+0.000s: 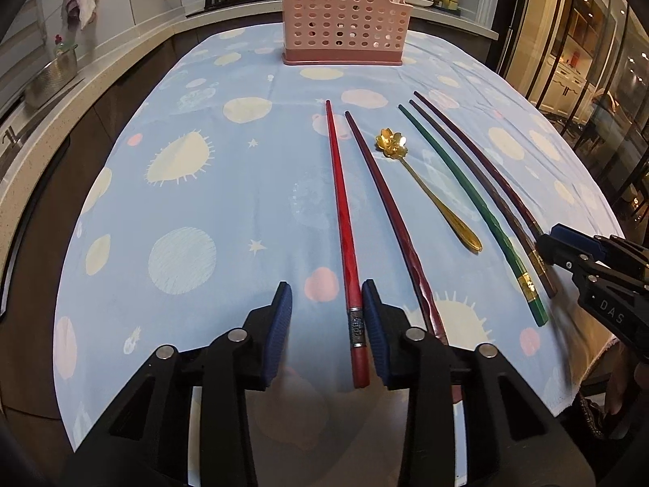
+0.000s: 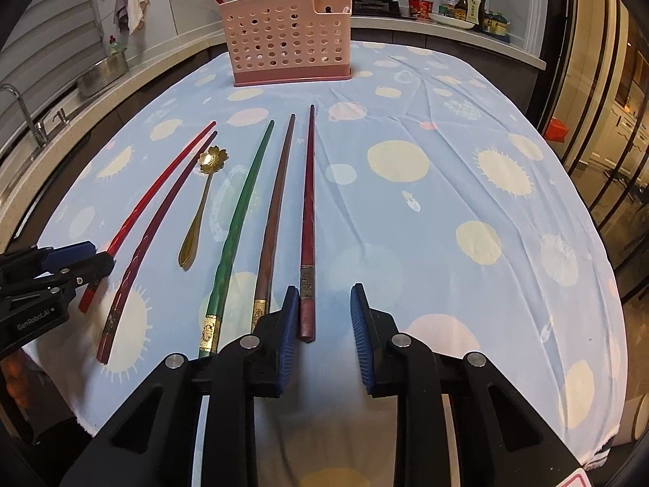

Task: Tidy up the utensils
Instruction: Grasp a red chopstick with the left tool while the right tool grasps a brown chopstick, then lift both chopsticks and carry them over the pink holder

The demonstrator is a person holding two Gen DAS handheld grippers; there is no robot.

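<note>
**A:** Which piece is being worked on?

**B:** The bright red chopstick [image 1: 344, 239], I'd judge. It is lying on the blue tablecloth [image 1: 203, 186], leftmost of the row, its thick end pointing near. The left gripper [image 1: 326, 332] is standing spread around that thick end, the stick sitting just beside the right pad, nothing clamped.

**A:** And the other one?

**B:** The right gripper [image 2: 320, 337] is also gaping, holding nothing. The dark red chopstick [image 2: 308, 219], rightmost of the row, is lying with its butt between the pads, close to the left one.

**A:** So a pickup step?

**B:** It is looking that way: both claws are lining up on a stick each, neither one closing yet. Between them the maroon chopstick [image 1: 389, 219], the gold flower spoon [image 1: 430, 190], the green chopstick [image 1: 478, 219] and a brown chopstick [image 2: 273, 219] are waiting.

**A:** Where are they going?

**B:** Probably the pink holder [image 2: 290, 38] at the far end, already carrying a few sticks. The next move is asking for a centred squeeze on the thin handle, then a lift and an upright drop.
</note>
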